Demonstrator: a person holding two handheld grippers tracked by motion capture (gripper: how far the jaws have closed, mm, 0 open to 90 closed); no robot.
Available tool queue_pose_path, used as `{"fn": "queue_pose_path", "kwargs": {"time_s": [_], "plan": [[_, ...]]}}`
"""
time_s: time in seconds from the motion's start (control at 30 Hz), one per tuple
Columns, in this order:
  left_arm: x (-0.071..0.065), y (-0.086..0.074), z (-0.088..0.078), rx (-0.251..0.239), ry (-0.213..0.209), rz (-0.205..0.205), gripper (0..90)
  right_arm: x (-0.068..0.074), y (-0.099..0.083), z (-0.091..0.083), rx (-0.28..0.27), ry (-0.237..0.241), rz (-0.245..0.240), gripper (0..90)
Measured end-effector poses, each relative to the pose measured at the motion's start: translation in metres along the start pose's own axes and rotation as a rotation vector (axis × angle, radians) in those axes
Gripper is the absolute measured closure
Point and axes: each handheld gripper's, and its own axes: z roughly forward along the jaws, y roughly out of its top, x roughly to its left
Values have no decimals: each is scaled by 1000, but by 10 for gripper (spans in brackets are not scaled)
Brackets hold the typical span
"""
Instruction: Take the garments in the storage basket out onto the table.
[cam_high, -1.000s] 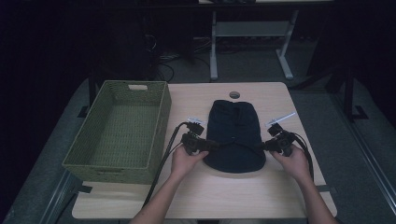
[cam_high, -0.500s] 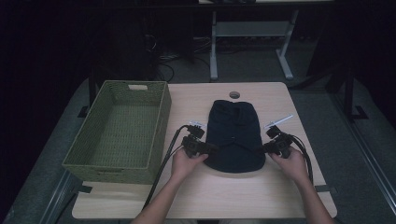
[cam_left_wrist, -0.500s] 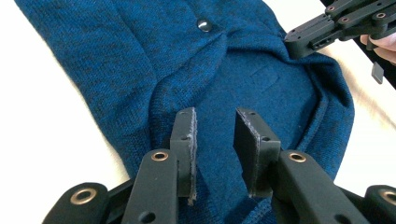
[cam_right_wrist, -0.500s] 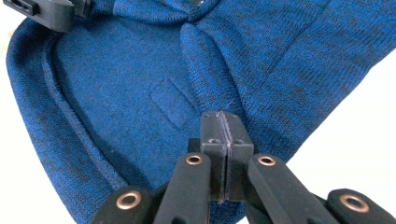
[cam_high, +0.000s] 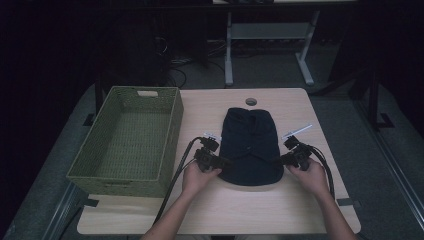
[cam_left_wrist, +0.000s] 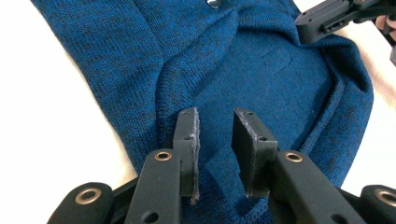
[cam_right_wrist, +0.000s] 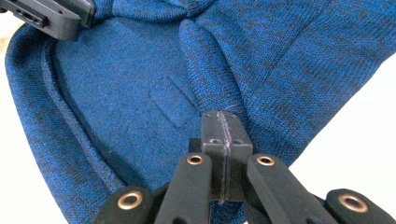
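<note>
We see the left hand-held gripper (cam_left_wrist: 215, 140) parted over the blue knit sweater (cam_high: 250, 145) on the tabletop (cam_high: 295, 210); the right hand-held gripper (cam_right_wrist: 224, 135) looks pressed closed at its edge.

A pale wooden bench (cam_high: 300, 210) stands in a dark room; behind it, cables (cam_high: 172, 75) on grey floor (cam_high: 270, 77).

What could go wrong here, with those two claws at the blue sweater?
The left gripper has its fingers open over the sweater, while the right gripper looks shut on a fold. A lift now would likely raise one side only and spoil the neat fold. The knit could also slip free or snag. The basket stands close to the left hand.
</note>
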Motion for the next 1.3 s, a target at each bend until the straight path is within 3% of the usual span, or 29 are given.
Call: {"fn": "queue_pose_path", "kwargs": {"time_s": [0.4, 0.53, 0.83, 0.9, 1.0, 1.07, 1.17, 1.3], "plan": [[-21, -45, -25, 9, 40, 34, 716, 29, -12, 8, 12, 68, -85, 895], [-29, -59, -29, 10, 29, 37, 714, 42, -21, 8, 11, 83, -112, 894], [-43, -77, -38, 22, 40, 81, 707, 64, -44, 5, 0, 115, -142, 893], [-46, -77, -40, 31, 33, 92, 694, 66, -46, 5, 2, 116, -144, 886], [-48, -72, -47, -19, 7, 90, 693, 66, -45, 2, 0, 136, -142, 839], [-48, -64, -51, -45, 18, 100, 693, 67, -41, -3, -28, 131, -142, 827], [-40, -51, -49, -83, 24, 71, 692, 65, -23, -10, -65, 87, -136, 808], [-28, -37, -36, -95, 47, 32, 688, 58, -8, -6, -56, 50, -122, 817]]}}
